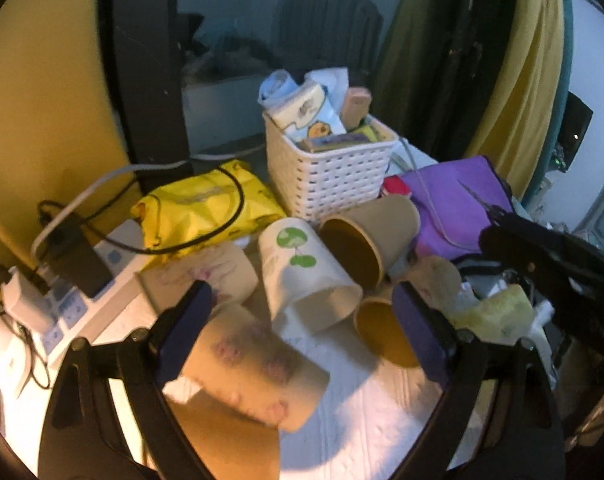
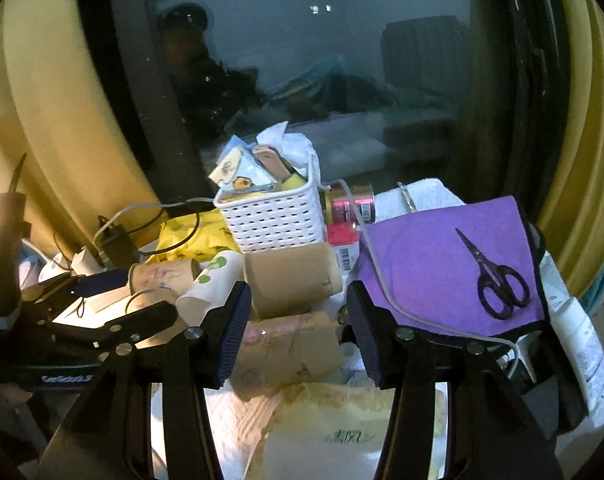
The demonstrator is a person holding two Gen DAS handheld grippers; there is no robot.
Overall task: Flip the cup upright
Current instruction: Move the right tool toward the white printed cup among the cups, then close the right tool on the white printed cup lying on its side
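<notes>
We take this for a lived-in room at home, likely a bedroom. Across the upper middle of the frame a dark window (image 2: 302,80) mirrors what looks like a bed, with yellow curtains (image 2: 582,140) at the right edge. Below it sits a cluttered table: a white basket (image 1: 330,172) of tissue packs at centre, a power strip (image 1: 73,296) at lower left, scissors (image 2: 494,276) on a purple cloth (image 2: 430,264) at right.

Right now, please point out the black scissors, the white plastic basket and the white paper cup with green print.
black scissors (image 2: 498,276), right wrist view, pivot area.
white plastic basket (image 1: 334,172), left wrist view, front wall.
white paper cup with green print (image 1: 302,272), left wrist view, side wall.
</notes>
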